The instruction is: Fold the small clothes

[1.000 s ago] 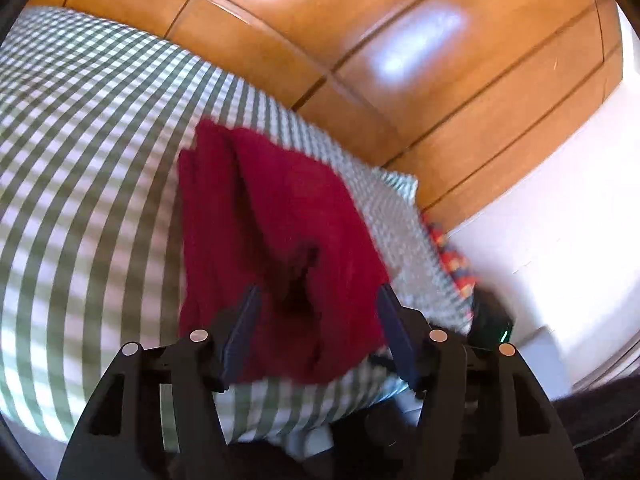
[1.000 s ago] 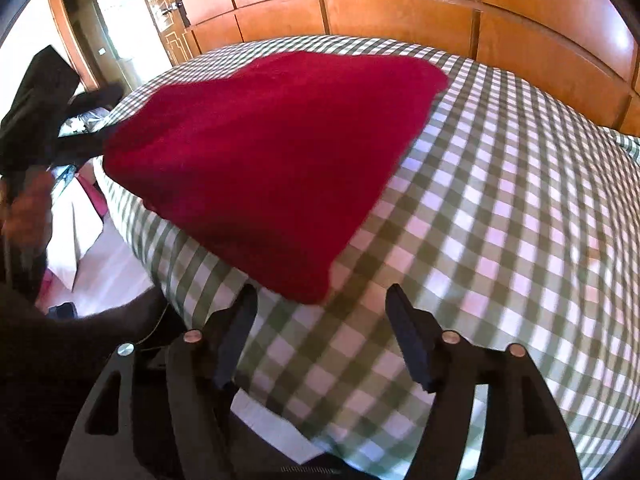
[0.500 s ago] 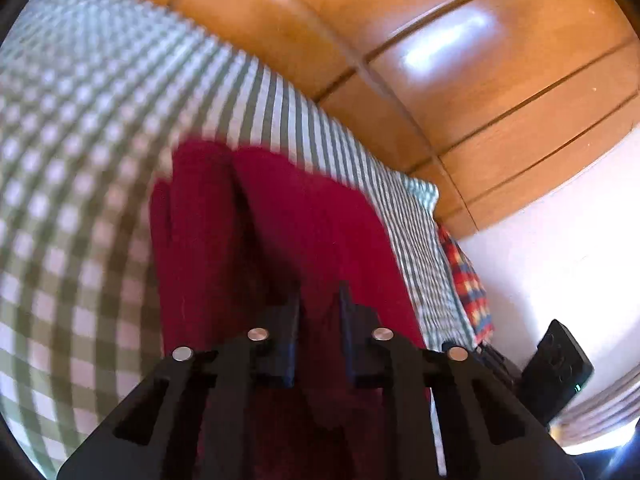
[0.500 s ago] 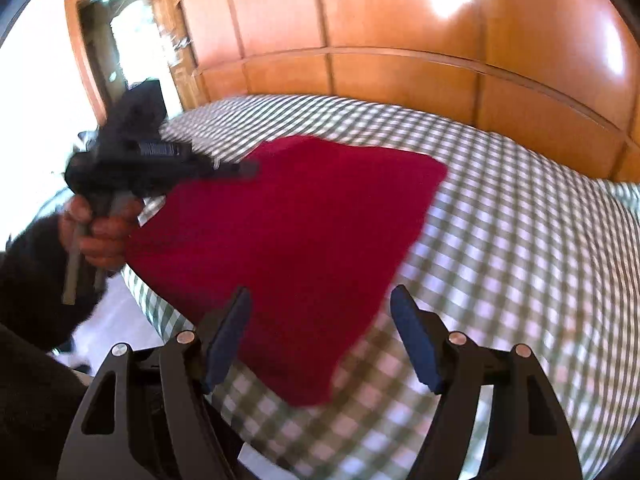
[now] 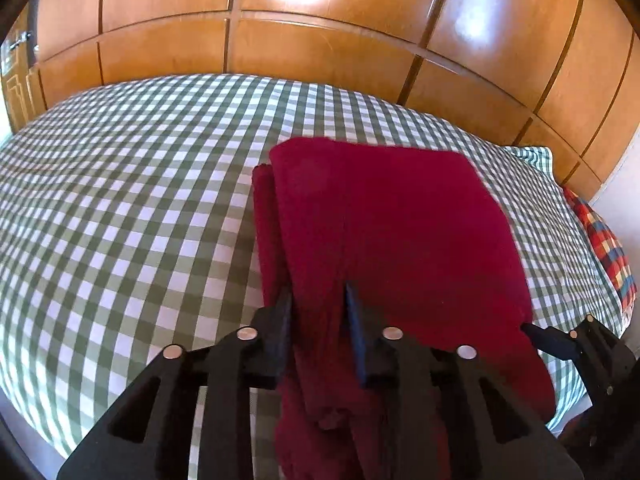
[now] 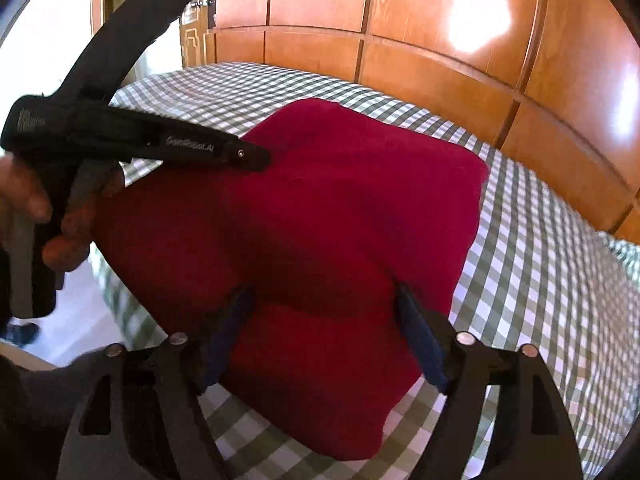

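A dark red garment (image 5: 400, 232) lies folded on the green-checked bed (image 5: 120, 200), its near end hanging over the bed's edge. My left gripper (image 5: 318, 304) is at the garment's near left part. Its jaws are opening, a ridge of red cloth stands between them, and the pads no longer pinch it. In the right wrist view the garment (image 6: 320, 208) fills the middle. My right gripper (image 6: 324, 314) hovers over its near edge, jaws wide and still opening, nothing gripped. The left gripper (image 6: 248, 158) shows there from the side, held by a hand (image 6: 60, 220).
Wooden panelled doors (image 5: 320, 40) rise behind the bed. A checked pillow (image 5: 532, 156) and a red-blue plaid cloth (image 5: 600, 232) lie at the bed's right end. The right gripper's tip (image 5: 552, 340) shows at the right edge. The bed (image 6: 540, 280) is bare right of the garment.
The left jaws closed on a ridge of the garment, then spread apart again while the view swung across the bed. The right gripper moved in over the garment's near edge and widened.
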Available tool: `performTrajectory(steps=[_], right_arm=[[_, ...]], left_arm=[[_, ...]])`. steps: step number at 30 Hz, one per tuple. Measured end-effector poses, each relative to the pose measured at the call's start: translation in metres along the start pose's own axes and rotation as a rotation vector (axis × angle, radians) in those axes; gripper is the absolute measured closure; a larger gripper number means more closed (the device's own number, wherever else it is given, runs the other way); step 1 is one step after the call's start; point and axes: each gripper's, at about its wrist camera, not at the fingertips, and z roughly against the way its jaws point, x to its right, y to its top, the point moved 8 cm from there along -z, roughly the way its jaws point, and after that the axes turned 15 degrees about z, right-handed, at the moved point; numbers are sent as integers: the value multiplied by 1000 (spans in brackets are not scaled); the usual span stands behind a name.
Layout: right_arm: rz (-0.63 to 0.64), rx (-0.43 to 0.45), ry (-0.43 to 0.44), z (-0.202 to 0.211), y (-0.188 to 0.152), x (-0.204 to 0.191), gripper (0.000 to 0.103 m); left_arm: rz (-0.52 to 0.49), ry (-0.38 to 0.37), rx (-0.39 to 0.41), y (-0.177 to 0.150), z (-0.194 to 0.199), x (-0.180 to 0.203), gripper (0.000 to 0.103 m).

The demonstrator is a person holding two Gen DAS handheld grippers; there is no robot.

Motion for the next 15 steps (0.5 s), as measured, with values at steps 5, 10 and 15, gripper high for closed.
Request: performTrajectory(steps=[5,10,15], right_arm=[[-119,19,127,18,-4,21,12],[-343,67,218,28,-5,66,9],[-513,72,266,10,-6,104,9]], left_arm=[[-50,13,49,6,19,8,39],[-63,16,48,4,20,0,39],[-58,6,31,4,12,-7,34]])
